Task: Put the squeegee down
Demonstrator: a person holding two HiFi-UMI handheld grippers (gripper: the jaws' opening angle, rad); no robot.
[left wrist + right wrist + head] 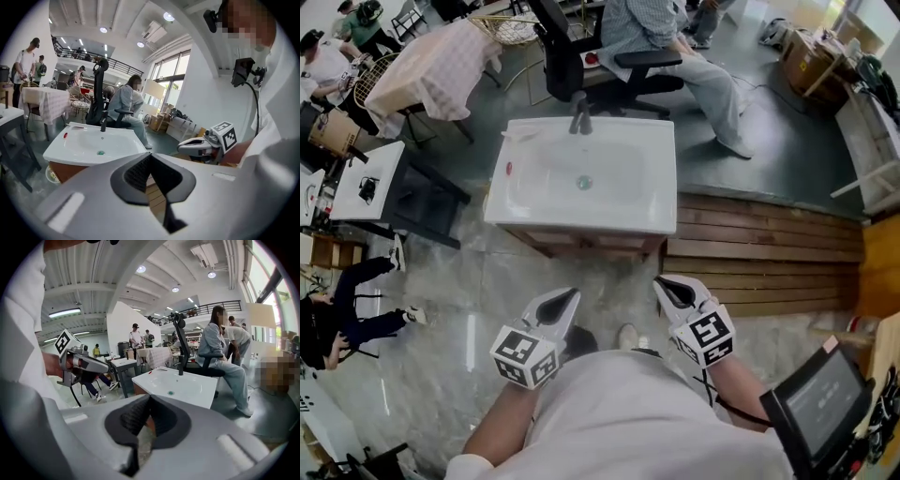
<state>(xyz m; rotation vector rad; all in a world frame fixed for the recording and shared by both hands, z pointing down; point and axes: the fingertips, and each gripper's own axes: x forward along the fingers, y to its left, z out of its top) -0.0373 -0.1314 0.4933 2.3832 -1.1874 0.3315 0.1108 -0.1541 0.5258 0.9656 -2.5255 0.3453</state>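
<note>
My left gripper (571,296) and right gripper (665,285) are held close to my body, a little short of the white washbasin (656,178). Each has its jaws shut with nothing between them, as the left gripper view (151,157) and the right gripper view (150,399) show. A pale flat thing (521,134) lies on the basin's back left corner; I cannot tell whether it is the squeegee. A small red spot (508,169) sits on the basin's left rim. The dark tap (580,114) stands at the back edge.
The basin rests on a wooden cabinet (581,246) on a glossy floor. Wooden decking (769,253) lies to the right. Behind the basin a person sits on an office chair (609,66). Tables (366,183) and seated people are at the left.
</note>
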